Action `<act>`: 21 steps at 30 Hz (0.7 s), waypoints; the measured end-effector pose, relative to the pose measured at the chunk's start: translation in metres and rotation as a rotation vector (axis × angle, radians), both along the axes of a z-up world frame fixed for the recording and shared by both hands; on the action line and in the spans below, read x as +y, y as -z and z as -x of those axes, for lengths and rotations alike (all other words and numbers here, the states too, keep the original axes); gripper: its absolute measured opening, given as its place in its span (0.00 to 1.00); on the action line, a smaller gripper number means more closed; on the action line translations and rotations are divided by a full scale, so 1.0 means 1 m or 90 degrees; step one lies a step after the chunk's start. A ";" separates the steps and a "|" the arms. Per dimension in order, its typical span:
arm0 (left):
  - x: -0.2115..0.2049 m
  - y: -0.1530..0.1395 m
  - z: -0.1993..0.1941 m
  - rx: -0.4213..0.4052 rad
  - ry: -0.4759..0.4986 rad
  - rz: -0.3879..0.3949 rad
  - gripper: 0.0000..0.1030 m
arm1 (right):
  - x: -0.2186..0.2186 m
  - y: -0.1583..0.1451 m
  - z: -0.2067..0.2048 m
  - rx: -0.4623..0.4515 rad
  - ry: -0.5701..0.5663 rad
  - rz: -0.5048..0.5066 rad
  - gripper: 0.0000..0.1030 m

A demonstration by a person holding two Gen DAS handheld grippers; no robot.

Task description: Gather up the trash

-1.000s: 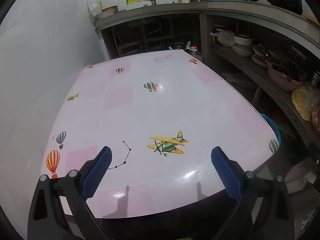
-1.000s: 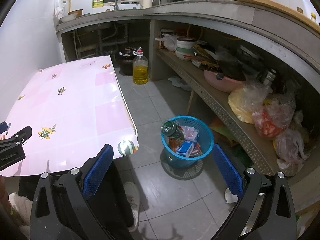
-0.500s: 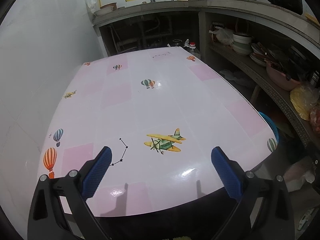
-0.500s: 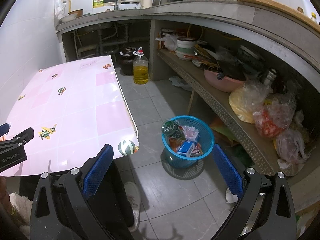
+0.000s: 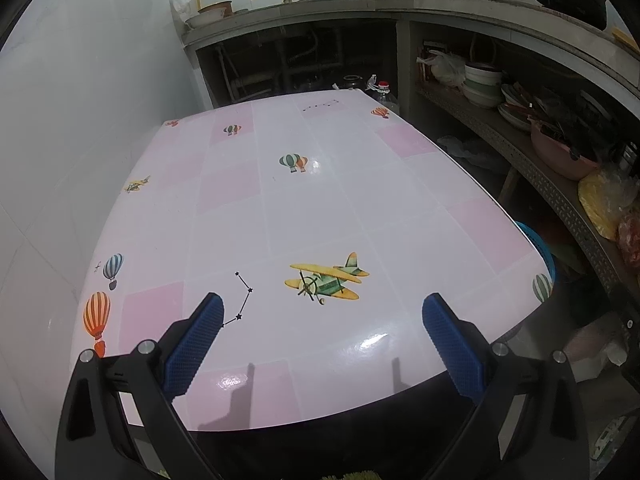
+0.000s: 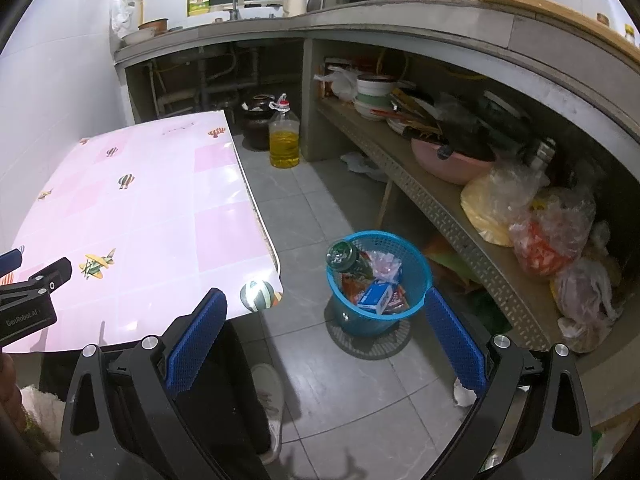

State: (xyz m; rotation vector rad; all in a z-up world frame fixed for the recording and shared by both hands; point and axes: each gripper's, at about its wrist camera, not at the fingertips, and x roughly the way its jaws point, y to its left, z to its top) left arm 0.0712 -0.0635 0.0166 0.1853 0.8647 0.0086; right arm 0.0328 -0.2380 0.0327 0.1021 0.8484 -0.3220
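**Table bare, basket full, both grippers empty**

Risks first. Blue basket [image 6: 378, 280] on the floor tiles just beside the table's corner, already heaped: green bottle [image 6: 346, 257] leaning over the near rim, blue carton [image 6: 374, 297] and crinkled wrappers [image 6: 385, 266] packed beneath. Likely trouble from any further drop: bottle knocked off the rim and rolling across the tiles, or the light basket tipped by a careless nudge. Crumpled white scrap [image 6: 463, 395] on the floor beside the right finger, partly hidden, easy to miss or to crush underfoot; shoe [image 6: 270, 392] close by. Another pale scrap [image 6: 362, 162] further back under the shelf, awkward to reach without brushing the oil jug [image 6: 284, 142]. Bags on the shelf [image 6: 436, 204] perhaps mistaken for trash.

Left gripper [image 5: 322, 340]: spread wide, nothing between the blue pads [image 5: 196, 344], hovering above the near edge of the pink table [image 5: 280, 208], touching nothing. No trash visible on that tabletop.

Right gripper [image 6: 326, 344]: equally wide, holding nothing, aimed down at floor and basket, clear of both.

Collected trash: in the basket. Judged close to done, the floor scraps apart.
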 end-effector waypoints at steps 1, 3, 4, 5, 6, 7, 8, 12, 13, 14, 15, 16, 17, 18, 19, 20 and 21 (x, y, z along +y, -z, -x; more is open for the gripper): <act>0.000 0.000 0.000 0.000 0.000 0.000 0.95 | 0.001 0.000 0.000 0.000 -0.001 0.000 0.92; 0.000 0.000 0.000 0.000 0.000 0.001 0.95 | 0.001 -0.001 0.000 0.000 -0.002 0.001 0.92; 0.000 0.000 0.001 0.000 0.000 0.001 0.95 | 0.002 -0.002 -0.001 -0.001 -0.002 0.001 0.92; -0.001 0.000 0.001 0.001 0.000 0.001 0.95 | 0.002 -0.001 0.000 -0.001 -0.001 0.000 0.92; 0.000 0.000 0.001 0.001 0.000 0.001 0.95 | 0.002 -0.002 0.000 -0.001 0.000 0.000 0.92; -0.001 0.000 0.001 0.002 0.000 0.001 0.95 | 0.002 -0.001 0.000 -0.001 -0.001 0.000 0.92; -0.001 0.000 0.001 0.002 0.000 0.001 0.95 | 0.001 -0.001 0.000 -0.001 -0.001 0.000 0.92; 0.000 0.000 0.000 0.002 -0.001 0.002 0.95 | 0.001 -0.001 0.000 -0.002 -0.002 0.000 0.92; 0.000 0.000 0.000 0.002 0.000 0.002 0.95 | 0.001 -0.001 0.000 -0.001 -0.002 0.001 0.92; 0.000 0.000 0.000 0.002 0.000 0.002 0.95 | 0.001 -0.001 0.000 -0.001 -0.002 0.000 0.92; 0.000 0.000 0.000 0.002 0.000 0.002 0.95 | 0.001 -0.001 0.000 -0.002 -0.002 0.000 0.92; 0.000 0.000 0.000 0.002 0.000 0.001 0.95 | 0.001 -0.002 0.000 -0.002 -0.002 0.000 0.92; 0.000 0.000 0.000 0.002 0.000 0.002 0.95 | 0.001 -0.001 0.000 -0.002 -0.002 0.000 0.92; 0.000 0.000 0.000 0.002 0.000 0.002 0.95 | 0.001 -0.002 0.000 -0.002 -0.002 0.001 0.92; 0.000 0.000 0.000 0.002 0.000 0.002 0.95 | 0.001 -0.002 0.000 -0.002 -0.002 0.000 0.92; 0.000 0.000 0.000 0.002 0.000 0.002 0.95 | 0.001 -0.003 0.000 -0.003 -0.002 0.000 0.92; 0.000 0.000 0.000 0.002 0.000 0.002 0.95 | 0.002 -0.003 -0.001 -0.003 -0.002 0.001 0.92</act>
